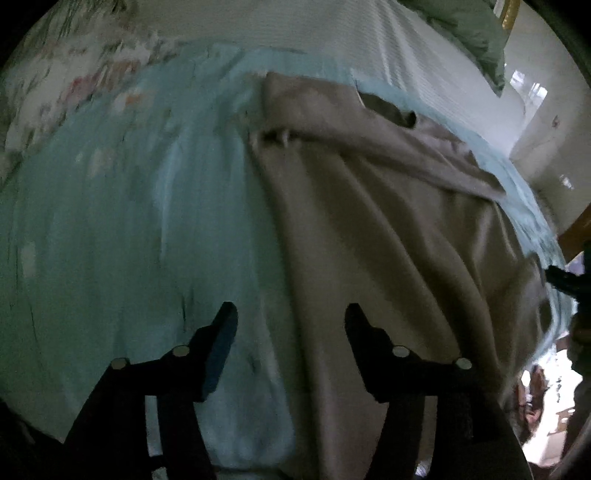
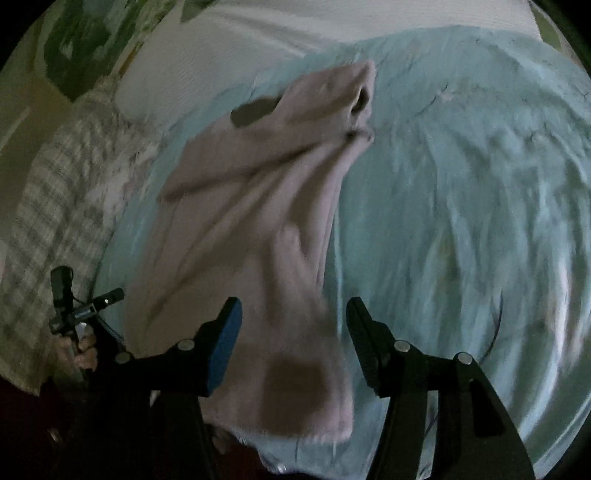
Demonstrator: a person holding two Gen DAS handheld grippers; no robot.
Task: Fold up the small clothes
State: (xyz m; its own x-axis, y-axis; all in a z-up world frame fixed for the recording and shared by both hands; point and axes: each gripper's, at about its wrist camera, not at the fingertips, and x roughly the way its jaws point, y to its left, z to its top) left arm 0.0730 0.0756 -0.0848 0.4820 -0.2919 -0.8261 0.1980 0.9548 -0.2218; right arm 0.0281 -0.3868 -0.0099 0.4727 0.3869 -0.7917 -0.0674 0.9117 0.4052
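A pale beige-pink garment (image 1: pixel 369 221) lies rumpled in long folds on a light blue cloth (image 1: pixel 129 221) spread over a bed. My left gripper (image 1: pixel 291 308) hangs open above the garment's left edge, with nothing pressed between its pads. In the right wrist view the same garment (image 2: pixel 251 206) runs from the far middle down to the near edge of the blue cloth (image 2: pixel 461 203). My right gripper (image 2: pixel 293 301) is open over the garment's near end, and its pads do not touch the fabric. The left gripper (image 2: pixel 74 306), held by a hand, shows at the left of this view.
A white bedsheet (image 1: pixel 295 33) lies beyond the blue cloth, with floral fabric (image 1: pixel 55 74) at the far left and a green pillow (image 1: pixel 469 33) at the far right. Checked fabric (image 2: pixel 48 206) borders the bed's side. A pale tiled floor (image 1: pixel 546 122) shows past the edge.
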